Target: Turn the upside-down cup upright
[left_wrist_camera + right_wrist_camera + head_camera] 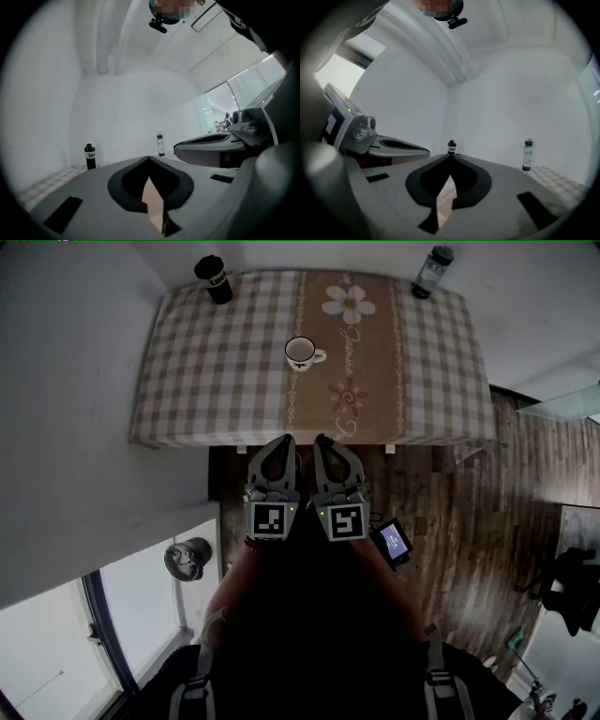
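The surface [187,381], under a checked cloth with a tan flowered runner, fills the upper head view and stands against a white wall. Below its near edge, over the wooden floor [469,521], the left tongs [284,442] and right tongs [323,442] are held level and side by side. Each pair is pressed together at the tips with nothing between. Judged from that, the task has not been started – this is the stance before the reach.

The black bottle [214,279] stands at the far left corner and the clear bottle [431,271] at the far right. Both are well apart from the middle and from any straight path forward, so nothing looks to stand in the way.

The cup [302,352] sits near the centre of the surface at the runner's left edge, handle toward the right. Whether its foot or its mouth faces up I cannot tell from above. The next move calls for one pair to travel forward, spread, and take the cup's wall or handle – a grip that leaves room to roll it over.
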`<state>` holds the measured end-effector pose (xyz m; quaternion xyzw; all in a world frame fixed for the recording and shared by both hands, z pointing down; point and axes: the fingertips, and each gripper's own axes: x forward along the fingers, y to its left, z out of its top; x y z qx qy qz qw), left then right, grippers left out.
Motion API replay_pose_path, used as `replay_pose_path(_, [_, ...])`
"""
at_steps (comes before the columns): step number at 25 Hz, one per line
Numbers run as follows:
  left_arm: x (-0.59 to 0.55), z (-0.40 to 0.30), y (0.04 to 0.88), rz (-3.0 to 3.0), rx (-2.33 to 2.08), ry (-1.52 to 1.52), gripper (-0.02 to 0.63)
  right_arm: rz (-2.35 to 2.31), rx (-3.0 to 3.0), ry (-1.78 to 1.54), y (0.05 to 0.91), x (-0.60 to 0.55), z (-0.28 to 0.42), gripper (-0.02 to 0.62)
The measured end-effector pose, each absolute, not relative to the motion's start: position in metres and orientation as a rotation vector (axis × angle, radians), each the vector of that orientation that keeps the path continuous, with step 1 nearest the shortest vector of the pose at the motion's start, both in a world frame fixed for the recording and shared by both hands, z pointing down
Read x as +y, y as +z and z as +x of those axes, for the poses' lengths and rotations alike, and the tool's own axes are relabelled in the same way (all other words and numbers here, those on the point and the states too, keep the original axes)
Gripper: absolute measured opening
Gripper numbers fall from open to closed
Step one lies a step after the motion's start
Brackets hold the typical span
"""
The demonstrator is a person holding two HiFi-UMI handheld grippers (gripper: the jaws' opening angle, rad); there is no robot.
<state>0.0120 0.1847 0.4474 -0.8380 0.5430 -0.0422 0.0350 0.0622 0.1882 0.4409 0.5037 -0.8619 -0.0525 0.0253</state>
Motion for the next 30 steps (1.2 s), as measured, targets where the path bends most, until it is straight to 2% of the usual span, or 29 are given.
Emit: replay_pose_path(30, [0.011, -0.014, 0.439, -2.654, 1.589, -0.104, 0.002, 1.478, -2.533, -0.161, 0.449, 0.022, 0.042, 0.003])
